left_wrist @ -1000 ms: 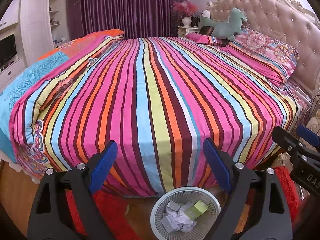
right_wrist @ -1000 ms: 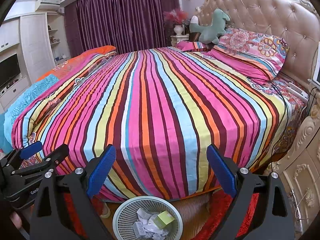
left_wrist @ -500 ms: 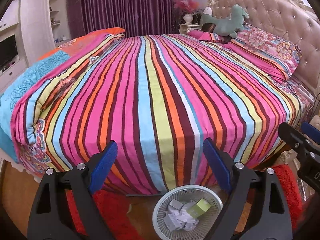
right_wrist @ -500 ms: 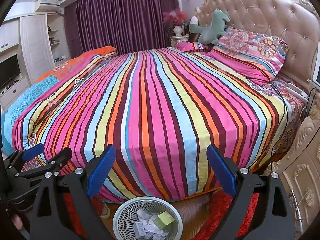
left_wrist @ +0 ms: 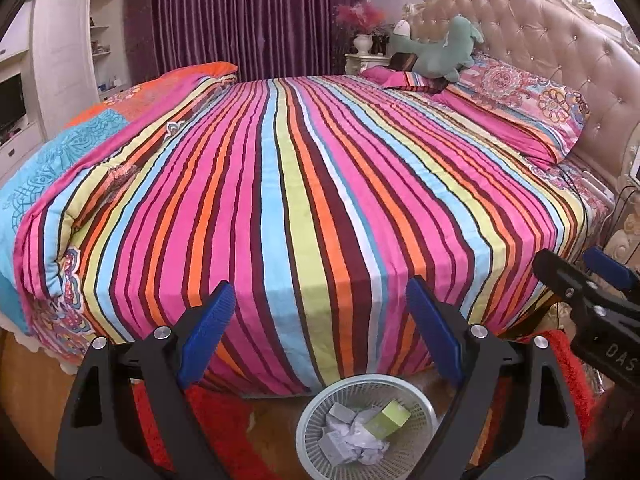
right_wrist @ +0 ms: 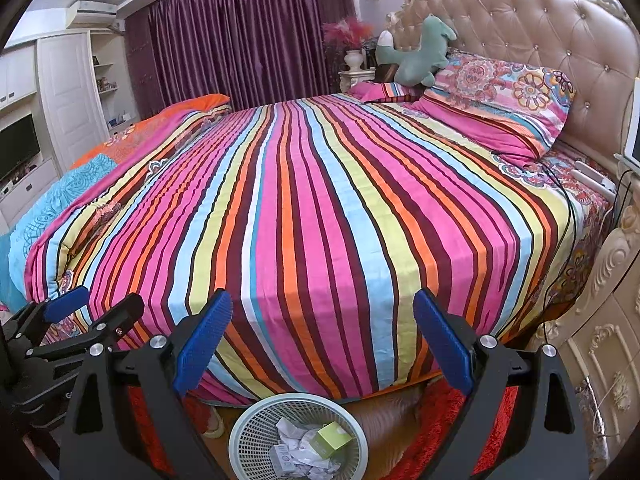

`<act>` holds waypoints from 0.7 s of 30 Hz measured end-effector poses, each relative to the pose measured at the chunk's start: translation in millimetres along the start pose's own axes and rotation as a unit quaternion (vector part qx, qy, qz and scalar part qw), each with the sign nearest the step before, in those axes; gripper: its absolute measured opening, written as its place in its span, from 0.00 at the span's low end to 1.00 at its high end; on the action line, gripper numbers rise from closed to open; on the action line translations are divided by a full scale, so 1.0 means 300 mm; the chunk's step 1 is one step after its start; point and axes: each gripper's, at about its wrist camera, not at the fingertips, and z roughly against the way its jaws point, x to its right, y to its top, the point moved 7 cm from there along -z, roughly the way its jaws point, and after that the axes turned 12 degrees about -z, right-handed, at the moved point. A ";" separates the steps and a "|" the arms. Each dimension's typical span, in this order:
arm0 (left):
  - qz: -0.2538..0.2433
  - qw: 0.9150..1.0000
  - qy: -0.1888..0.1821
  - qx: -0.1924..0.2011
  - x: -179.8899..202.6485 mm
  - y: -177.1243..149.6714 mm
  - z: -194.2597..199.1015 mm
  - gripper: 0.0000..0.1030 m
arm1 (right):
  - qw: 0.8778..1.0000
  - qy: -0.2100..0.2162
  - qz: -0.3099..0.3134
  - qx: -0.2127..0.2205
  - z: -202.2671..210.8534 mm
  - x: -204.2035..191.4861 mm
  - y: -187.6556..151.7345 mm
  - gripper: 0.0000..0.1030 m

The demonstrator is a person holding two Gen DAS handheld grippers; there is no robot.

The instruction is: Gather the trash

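1. Below the left wrist camera, the left gripper [left_wrist: 318,312] hung over the near edge of the striped bedspread [left_wrist: 304,184], its blue-padded fingers [left_wrist: 206,334] spread wide with nothing between them. On the floor just under the jaws stood a white mesh wastebasket [left_wrist: 420,402], holding crumpled paper [left_wrist: 360,440] and a small green box [left_wrist: 390,418]. A red rug [left_wrist: 224,424] lay on the wooden floor beside the basket. At the right edge the right gripper [left_wrist: 588,276] showed side-on, level with the left one and near it; its jaws looked parted from that angle. A green plush toy [left_wrist: 436,50] lay by the tufted headboard [left_wrist: 540,40].

2. Below the right wrist camera, the right gripper [right_wrist: 322,318] was held the same way, aimed across the bed, its blue pads far apart and gripping nothing. The wastebasket [right_wrist: 248,428] sat under the jaws, a little left of centre, with the green box [right_wrist: 334,440] and paper [right_wrist: 296,438] inside. The left gripper [right_wrist: 96,306] appeared at the left edge, released. Only this view showed the carved cream nightstand [right_wrist: 612,320] at the right and a black cable [right_wrist: 568,200] trailing over the bedspread [right_wrist: 320,200] near the floral pillow [right_wrist: 504,96]; the dark curtain [right_wrist: 240,36] filled the back wall
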 end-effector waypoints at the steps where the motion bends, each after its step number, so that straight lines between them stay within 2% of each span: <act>1: -0.001 1.000 0.006 0.002 -0.003 0.005 0.006 0.82 | 1.000 0.000 0.000 0.000 -0.001 0.002 0.001 0.85; 4: -0.008 1.000 0.026 0.008 -0.007 0.021 0.024 0.83 | 1.000 0.001 -0.001 0.000 0.001 -0.001 0.002 0.85; 6: -0.013 0.999 0.030 0.006 -0.006 0.029 0.032 0.89 | 1.000 0.002 -0.001 0.000 0.002 -0.002 0.002 0.85; 12: -0.002 1.000 0.021 0.011 -0.018 0.044 0.052 0.89 | 1.000 0.003 -0.001 0.000 0.004 -0.005 0.004 0.85; 21: -0.002 0.999 0.042 0.017 -0.039 0.051 0.067 0.89 | 1.000 0.003 -0.001 -0.001 0.003 -0.013 0.005 0.85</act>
